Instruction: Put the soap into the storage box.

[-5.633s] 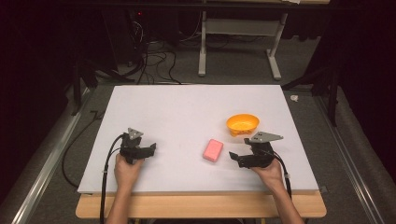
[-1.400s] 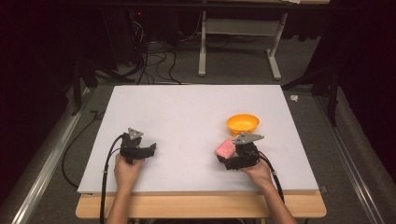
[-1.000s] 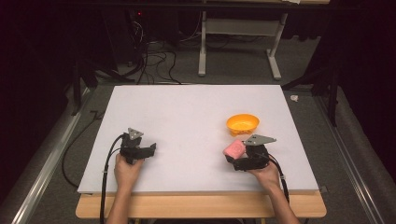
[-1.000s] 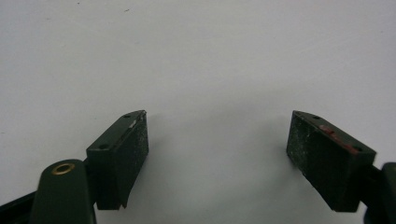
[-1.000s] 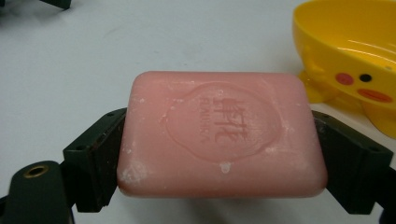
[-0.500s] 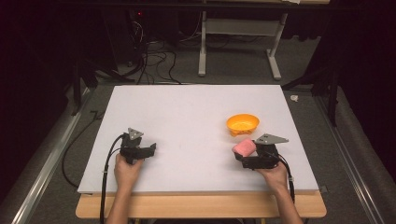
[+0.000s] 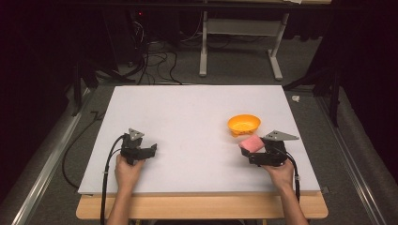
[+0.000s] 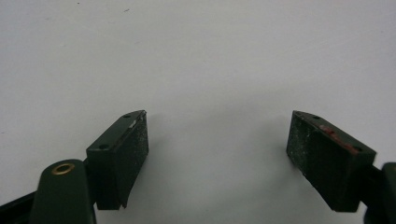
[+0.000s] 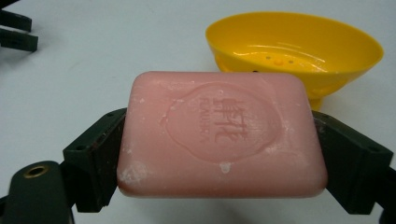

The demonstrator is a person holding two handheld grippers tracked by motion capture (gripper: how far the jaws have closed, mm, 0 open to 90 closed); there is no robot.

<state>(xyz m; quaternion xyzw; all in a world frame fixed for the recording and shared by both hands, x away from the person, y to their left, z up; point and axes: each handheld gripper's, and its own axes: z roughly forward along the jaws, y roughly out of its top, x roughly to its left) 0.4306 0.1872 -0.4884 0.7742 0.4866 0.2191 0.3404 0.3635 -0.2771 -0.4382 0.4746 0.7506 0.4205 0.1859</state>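
Note:
A pink bar of soap (image 9: 219, 133) with a stamped emblem is clamped between the jaws of my right gripper (image 9: 219, 154), lifted a little off the white table. From above, the soap (image 7: 251, 144) sits at the front of the right gripper (image 7: 256, 152), just short of a yellow-orange soap dish (image 7: 243, 124). That dish (image 9: 299, 46) stands right behind the soap, with small holes in its bottom. My left gripper (image 7: 149, 151) rests at the table's front left. Its jaws (image 8: 217, 154) stand wide apart over bare white surface.
The white tabletop (image 7: 187, 112) stretches between the two hands. Its wooden front edge (image 7: 202, 208) runs below the forearms. Cables and a metal table frame (image 7: 239, 51) lie on the dark floor beyond. The left gripper's jaws (image 9: 16, 30) appear at the far left of the right gripper view.
My right gripper took hold of the soap near the table's middle and has carried it right and slightly up, toward the dish. The left hand has stayed put.

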